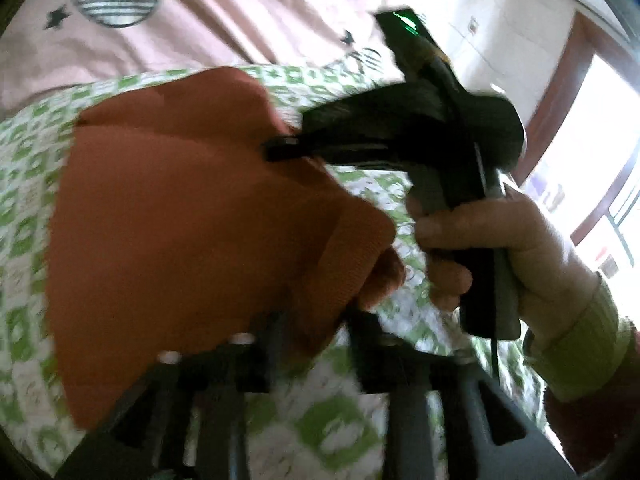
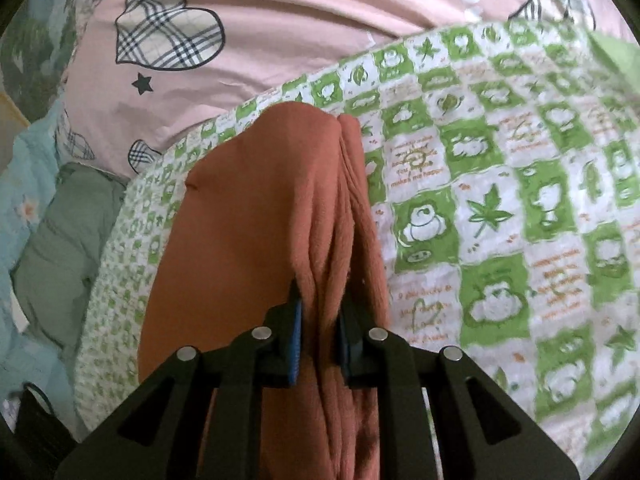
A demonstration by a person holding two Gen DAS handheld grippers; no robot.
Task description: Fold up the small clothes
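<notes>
The rust-orange knit garment (image 2: pixel 248 216) lies partly lifted over a green-and-white checked blanket (image 2: pixel 500 184) on a bed, with a pink heart-print sheet (image 2: pixel 280 12) behind it. The right gripper (image 2: pixel 318 328) has its jaws closed narrow on a bunched ridge of the cloth. From the left wrist view, the same gripper's tips bite the garment's upper right edge, with the person's right hand (image 1: pixel 500 248) on its handle. The left gripper (image 1: pixel 316 344) sits at a folded cuff-like corner; blur hides whether its jaws grip it. The fabric looks soft, light and limp, so it will likely sag and crease between holds. Hemmed edges or corners seem the best places to pinch.
</notes>
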